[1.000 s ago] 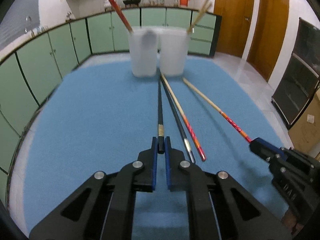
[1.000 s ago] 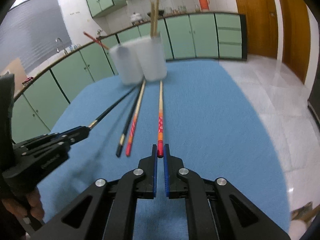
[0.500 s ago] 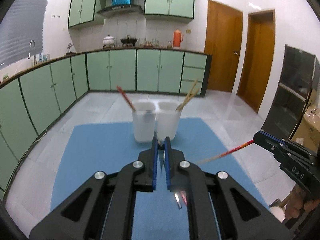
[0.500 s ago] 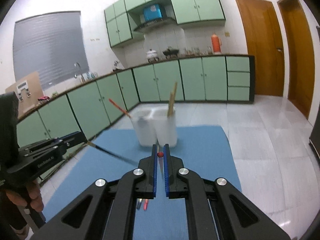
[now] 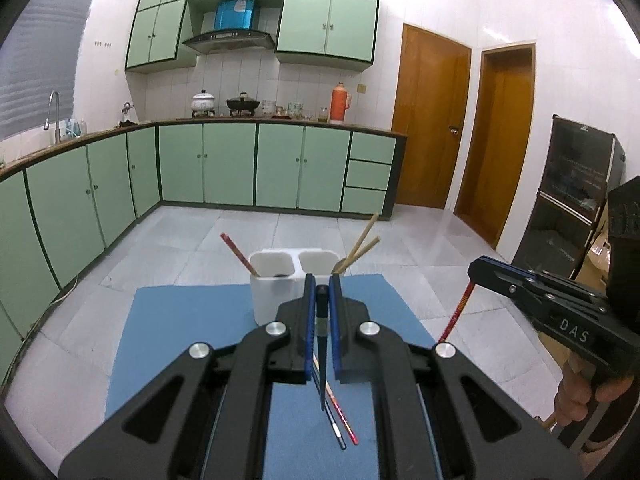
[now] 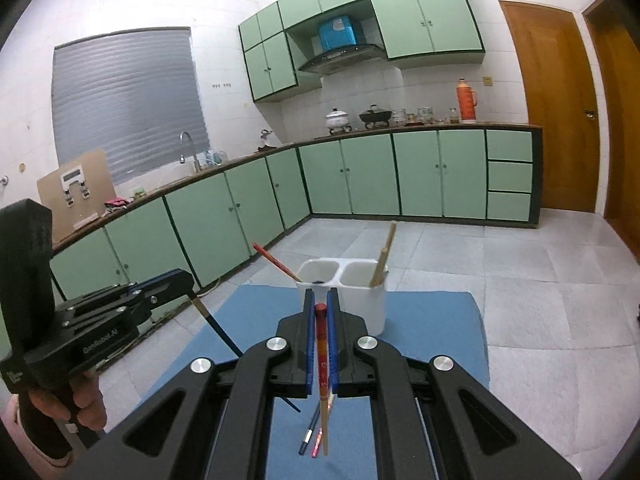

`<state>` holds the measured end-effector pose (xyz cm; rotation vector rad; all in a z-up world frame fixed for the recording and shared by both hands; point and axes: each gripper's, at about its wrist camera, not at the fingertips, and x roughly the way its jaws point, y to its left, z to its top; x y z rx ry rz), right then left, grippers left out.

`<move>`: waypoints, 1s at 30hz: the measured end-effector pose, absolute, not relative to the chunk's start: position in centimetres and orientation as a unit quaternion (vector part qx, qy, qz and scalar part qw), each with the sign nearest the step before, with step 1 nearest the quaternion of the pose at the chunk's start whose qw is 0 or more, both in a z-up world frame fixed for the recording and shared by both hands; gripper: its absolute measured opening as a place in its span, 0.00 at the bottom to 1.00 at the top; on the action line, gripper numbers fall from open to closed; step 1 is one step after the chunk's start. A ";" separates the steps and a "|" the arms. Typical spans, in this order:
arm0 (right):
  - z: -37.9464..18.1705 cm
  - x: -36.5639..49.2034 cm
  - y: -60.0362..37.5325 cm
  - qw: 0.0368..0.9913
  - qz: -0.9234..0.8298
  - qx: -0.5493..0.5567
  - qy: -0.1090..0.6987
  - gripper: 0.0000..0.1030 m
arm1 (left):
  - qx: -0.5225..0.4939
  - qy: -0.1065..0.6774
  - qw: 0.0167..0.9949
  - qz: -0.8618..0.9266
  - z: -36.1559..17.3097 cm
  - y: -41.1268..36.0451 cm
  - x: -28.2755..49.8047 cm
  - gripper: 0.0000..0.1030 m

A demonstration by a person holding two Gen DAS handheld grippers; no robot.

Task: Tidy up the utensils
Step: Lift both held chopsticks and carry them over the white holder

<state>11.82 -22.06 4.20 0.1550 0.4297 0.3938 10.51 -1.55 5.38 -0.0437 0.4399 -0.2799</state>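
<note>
— What's your left hand doing?

— My left gripper [image 5: 320, 294] is clamped on the black chopstick [image 5: 322, 356], lifted above the blue mat [image 5: 180, 328] so it hangs tip-down, long axis nearly vertical, ready for the white two-cup holder [image 5: 276, 284].

— And the right?

— My right gripper [image 6: 320, 310] pinches the red-topped chopstick [image 6: 322, 364] by its top, also hanging near vertical, tip downward. Two loose chopsticks [image 6: 312, 436] lie on the mat below.
</note>
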 end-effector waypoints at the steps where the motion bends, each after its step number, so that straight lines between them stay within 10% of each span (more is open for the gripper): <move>1: 4.4 12.0 -22.0 0.956 0.194 0.075 0.208 0.05 | -0.021 0.215 0.967 -0.137 5.6 -1.6 10.6 0.05; 30: 12.9 27.2 -20.5 0.983 0.142 0.062 0.096 0.05 | -0.002 0.093 0.991 -0.092 12.8 -3.9 25.0 0.05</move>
